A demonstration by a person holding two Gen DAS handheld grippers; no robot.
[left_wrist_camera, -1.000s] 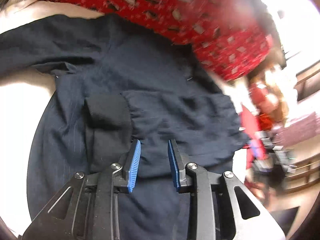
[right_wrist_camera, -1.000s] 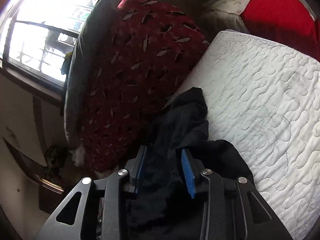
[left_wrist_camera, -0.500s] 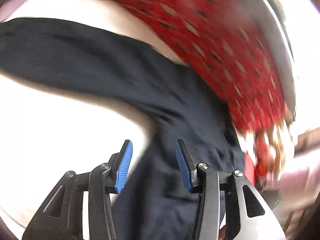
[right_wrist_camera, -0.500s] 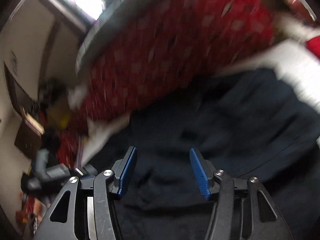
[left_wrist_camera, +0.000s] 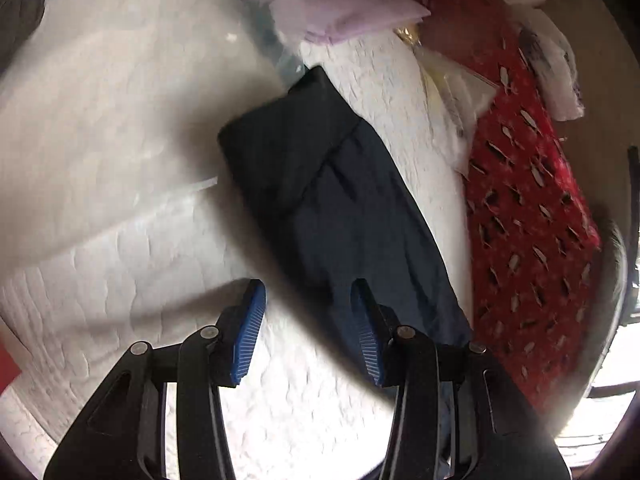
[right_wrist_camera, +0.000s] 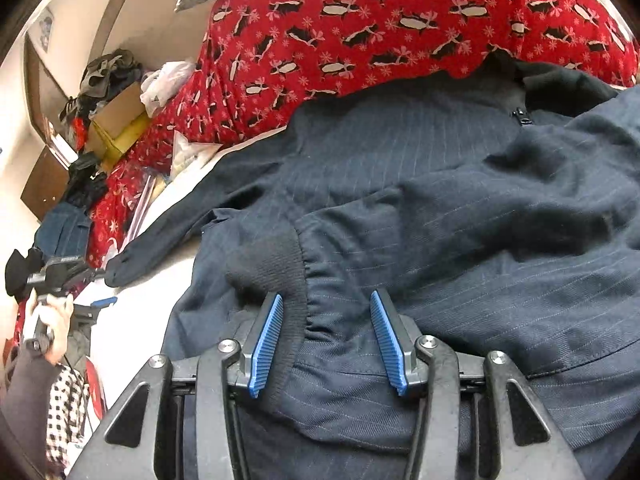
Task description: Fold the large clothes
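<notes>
The jacket lies spread on the white mattress, its collar against the red blanket. It is soft, limp cloth, and I judge it rather heavy for its size, so it will sag and slide. The right gripper is open over the ribbed cuff, which gives a thick, firm hold. The left gripper is open too, near the far sleeve; perhaps it touches nothing, as the picture is blurred.
</notes>
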